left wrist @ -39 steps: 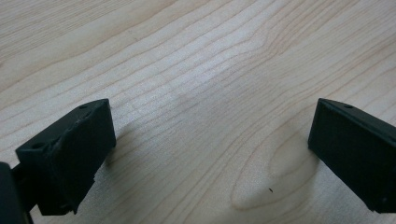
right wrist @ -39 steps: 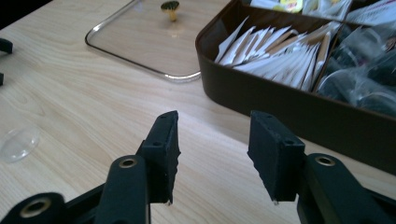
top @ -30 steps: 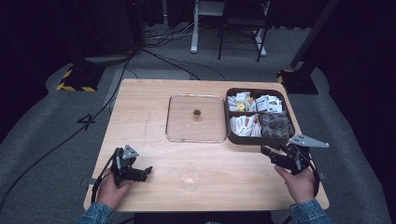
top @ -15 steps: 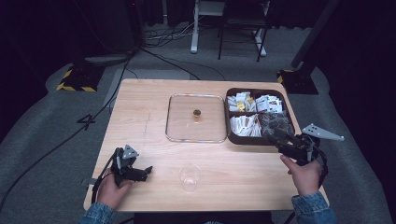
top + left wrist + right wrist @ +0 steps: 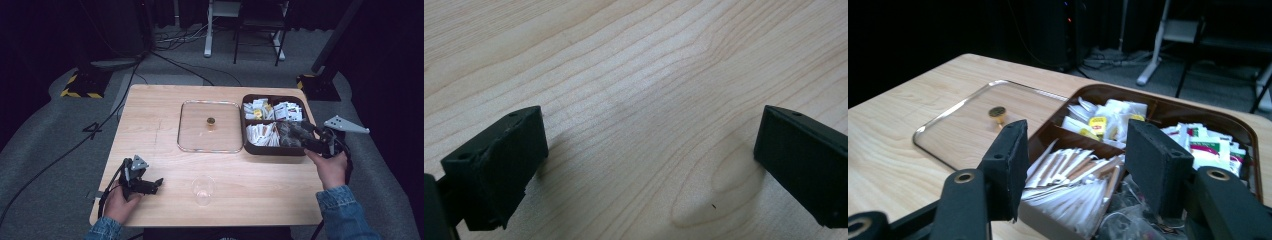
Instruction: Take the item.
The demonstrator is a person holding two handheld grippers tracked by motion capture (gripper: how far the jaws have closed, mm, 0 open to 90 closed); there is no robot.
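Note:
A brown compartment box (image 5: 272, 150) stands at the table's right, holding white sachets (image 5: 274, 110), paper sticks (image 5: 260, 134) and dark wrapped pieces (image 5: 285, 140). My right gripper (image 5: 294, 131) hovers over its near right part, open, nothing between the jaws. In the right gripper view this gripper (image 5: 1079, 145) points across the sticks (image 5: 1073, 170) toward the sachets (image 5: 1103, 117) inside the box (image 5: 1100, 90). My left gripper (image 5: 157, 182) rests near the front left edge, open. In the left gripper view it (image 5: 649, 130) spans bare wood.
A flat clear glass lid (image 5: 200, 135) with a gold knob (image 5: 210, 121) lies at the table's middle, left of the box; the lid (image 5: 968, 125) and its knob (image 5: 996, 112) also appear beyond my right jaws. A small clear glass cup (image 5: 203, 189) stands near the front edge.
My right gripper has moved away from the front right of the table and up over the box's near right compartment. The left gripper has stayed put.

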